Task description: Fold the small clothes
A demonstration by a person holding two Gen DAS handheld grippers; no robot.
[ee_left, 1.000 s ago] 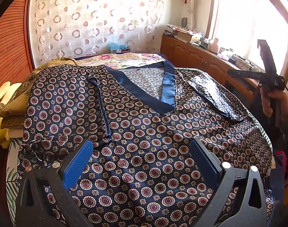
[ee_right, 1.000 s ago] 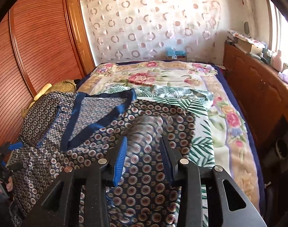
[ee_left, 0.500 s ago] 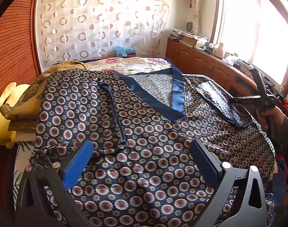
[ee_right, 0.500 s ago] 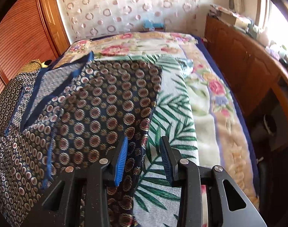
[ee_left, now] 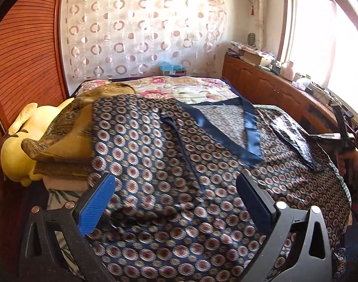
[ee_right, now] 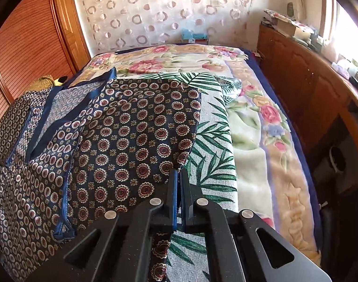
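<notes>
**Right gripper now clamped on the shirt's edge**

The right gripper [ee_right: 178, 183], whose fingers stood apart half a second ago, has closed and now pinches the patterned shirt [ee_right: 132, 141] at its side edge, the fabric caught between the pads at 6 o'clock in the right wrist view. The left gripper [ee_left: 176, 202] is unchanged: fingers spread wide, hovering over the shirt [ee_left: 169, 164] without gripping it, though its view has swung to show more of the yellow plush toy [ee_left: 19, 145] at 9 o'clock. The shirt lies spread on the bed [ee_right: 249, 141], its blue V-neck collar [ee_left: 225, 131] toward 12 o'clock, over a palm-leaf cloth [ee_right: 211, 141].
</notes>
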